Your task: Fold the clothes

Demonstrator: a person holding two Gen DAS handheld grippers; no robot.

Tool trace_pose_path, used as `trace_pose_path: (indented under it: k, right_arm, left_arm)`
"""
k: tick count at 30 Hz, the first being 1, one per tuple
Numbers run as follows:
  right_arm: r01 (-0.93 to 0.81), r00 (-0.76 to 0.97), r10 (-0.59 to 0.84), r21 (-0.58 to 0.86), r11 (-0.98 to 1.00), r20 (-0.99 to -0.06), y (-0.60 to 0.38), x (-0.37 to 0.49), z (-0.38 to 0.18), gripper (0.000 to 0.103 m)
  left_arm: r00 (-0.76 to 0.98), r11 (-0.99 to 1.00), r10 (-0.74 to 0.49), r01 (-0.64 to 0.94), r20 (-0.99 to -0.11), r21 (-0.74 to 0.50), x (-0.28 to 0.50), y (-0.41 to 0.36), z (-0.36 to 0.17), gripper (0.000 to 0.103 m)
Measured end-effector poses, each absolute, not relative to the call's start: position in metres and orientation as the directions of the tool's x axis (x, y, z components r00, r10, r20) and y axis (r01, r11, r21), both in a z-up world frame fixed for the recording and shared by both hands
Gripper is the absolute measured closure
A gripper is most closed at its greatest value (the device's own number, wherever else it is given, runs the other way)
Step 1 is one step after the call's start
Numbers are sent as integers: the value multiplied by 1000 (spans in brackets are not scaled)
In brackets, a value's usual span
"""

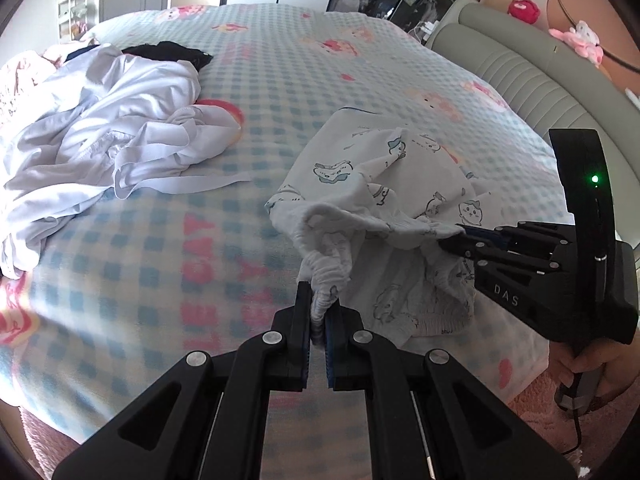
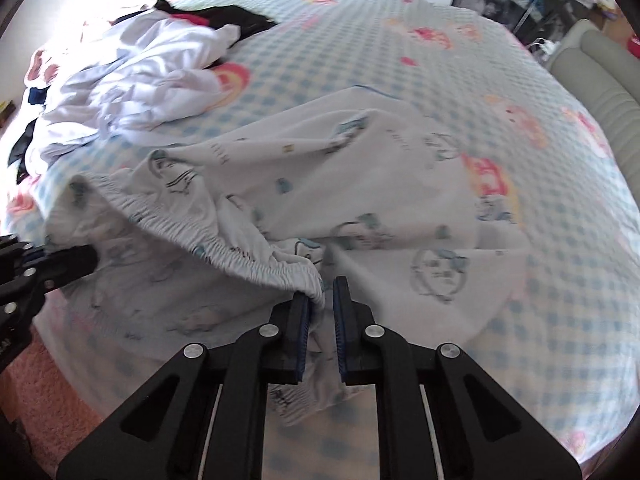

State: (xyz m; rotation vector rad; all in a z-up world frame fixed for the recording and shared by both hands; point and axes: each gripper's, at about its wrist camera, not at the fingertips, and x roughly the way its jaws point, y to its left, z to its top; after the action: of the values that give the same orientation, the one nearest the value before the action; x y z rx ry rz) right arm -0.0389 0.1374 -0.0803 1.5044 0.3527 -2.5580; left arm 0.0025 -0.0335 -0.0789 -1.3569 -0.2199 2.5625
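Observation:
White shorts [image 1: 400,184] printed with small cartoon figures lie on the near right part of the checked bed [image 1: 280,80], their elastic waistband lifted toward me. My left gripper [image 1: 318,292] is shut on a bunched part of that waistband. My right gripper [image 1: 450,238] comes in from the right, its fingertips pinched on the waistband further along. In the right wrist view the shorts [image 2: 360,184] spread out ahead, and the waistband's edge sits between the narrow-set fingers of the right gripper [image 2: 322,284]. The left gripper [image 2: 86,258] shows at the left edge, under the fabric.
A heap of white clothes [image 1: 100,128] with a black garment [image 1: 172,52] lies at the far left of the bed. A padded grey-green headboard [image 1: 520,80] runs along the right. A hand [image 1: 592,364] grips the right handle above a pink rug [image 1: 540,412].

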Motion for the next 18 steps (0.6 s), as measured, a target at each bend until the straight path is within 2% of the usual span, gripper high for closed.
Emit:
trace_pose_path:
  k: [5, 12, 15, 18]
  right_arm:
    - [149, -547, 27, -128, -981, -837, 170, -38, -59, 93]
    - [-13, -616, -10, 23, -1000, -788, 234, -17, -23, 93]
    - [-54, -566, -71, 123, -991, -821, 257, -9, -38, 93]
    - [-40, -510, -119, 161, -986, -852, 263, -1, -58, 93]
  left_arm:
    - [-535, -963, 268, -141, -801, -228, 3, -29, -79, 97]
    - [-541, -950, 309, -221, -782, -223, 4, -9, -64, 93]
    - [-518, -945, 317, -245, -795, -217, 2, 4, -70, 93]
    - [-491, -940, 322, -267, -809, -212, 0, 17, -77, 93]
